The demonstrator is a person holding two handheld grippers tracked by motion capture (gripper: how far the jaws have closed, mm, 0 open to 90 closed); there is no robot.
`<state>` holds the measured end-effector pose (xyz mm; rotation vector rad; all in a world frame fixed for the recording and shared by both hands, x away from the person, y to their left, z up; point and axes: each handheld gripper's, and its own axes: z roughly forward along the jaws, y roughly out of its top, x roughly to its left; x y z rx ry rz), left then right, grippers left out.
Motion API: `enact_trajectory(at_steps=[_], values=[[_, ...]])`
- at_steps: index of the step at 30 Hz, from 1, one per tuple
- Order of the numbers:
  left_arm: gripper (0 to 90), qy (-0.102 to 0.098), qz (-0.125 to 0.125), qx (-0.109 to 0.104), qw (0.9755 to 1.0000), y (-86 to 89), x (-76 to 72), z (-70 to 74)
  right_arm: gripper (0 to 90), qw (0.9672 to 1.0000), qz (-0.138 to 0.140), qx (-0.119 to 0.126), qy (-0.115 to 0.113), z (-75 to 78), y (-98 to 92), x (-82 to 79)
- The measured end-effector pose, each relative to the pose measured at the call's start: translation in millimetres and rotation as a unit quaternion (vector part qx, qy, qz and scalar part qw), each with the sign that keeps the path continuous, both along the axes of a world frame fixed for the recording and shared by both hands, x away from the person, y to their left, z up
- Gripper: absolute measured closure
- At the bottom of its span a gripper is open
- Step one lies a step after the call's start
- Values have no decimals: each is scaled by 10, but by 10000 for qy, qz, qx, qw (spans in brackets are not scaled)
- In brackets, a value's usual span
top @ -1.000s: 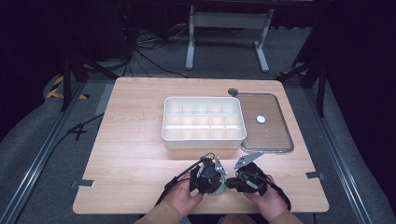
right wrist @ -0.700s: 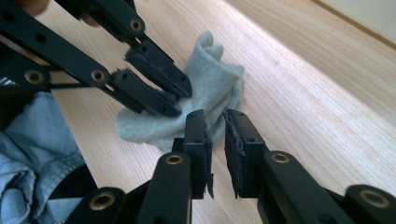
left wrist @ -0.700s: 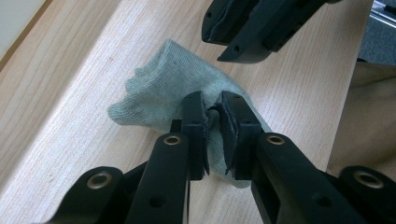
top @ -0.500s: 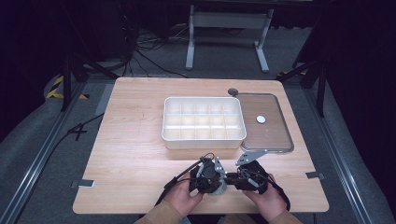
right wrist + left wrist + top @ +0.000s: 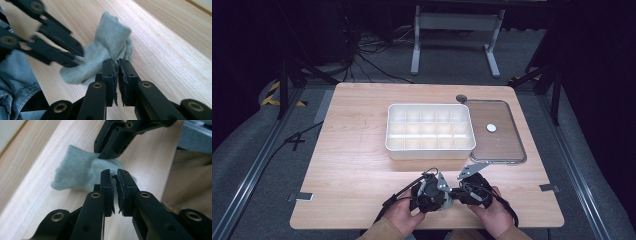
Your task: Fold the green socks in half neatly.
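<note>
Fingers (image 5: 108, 185) of both grippers pinch the grey sock (image 5: 82, 170), nearly closed.

- In the high view, the grey sock (image 5: 443, 204) is almost wholly covered by both grippers.
- In the right gripper view, the left gripper (image 5: 72, 58), at nine o'clock, is blurred.
- The forearms are cut off at six o'clock.

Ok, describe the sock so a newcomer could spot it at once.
Start at the light wooden table and go to its near edge, in front of the white compartment tray. There, between the left tongs and right tongs, lies a small crumpled grey knitted sock, the table's one soft thing.
</note>
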<state>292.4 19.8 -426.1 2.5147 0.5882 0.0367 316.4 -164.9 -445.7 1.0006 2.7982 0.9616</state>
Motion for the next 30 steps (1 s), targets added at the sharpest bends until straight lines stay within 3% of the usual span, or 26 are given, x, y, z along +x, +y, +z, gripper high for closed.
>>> enact_trajectory(at_steps=[3,7,11,19,24,30], values=[[818,124,20,-93,9999,15,-39,-21,833,10000,-5,-43,37,-20,17,1],[810,171,7,91,9998,-65,-38,-94,833,10000,-13,-44,56,-19,22,1],[810,51,14,166,9998,-146,-45,-127,837,10000,-1,-70,60,-27,20,2],[820,8,9,231,9997,-178,15,-138,821,9998,-59,-28,161,-45,-41,-2],[832,105,-21,212,9997,-153,76,-146,703,9990,-289,350,-2,69,-147,79],[834,108,-28,214,9997,-159,87,-145,609,9965,-347,762,-12,159,-148,173]])
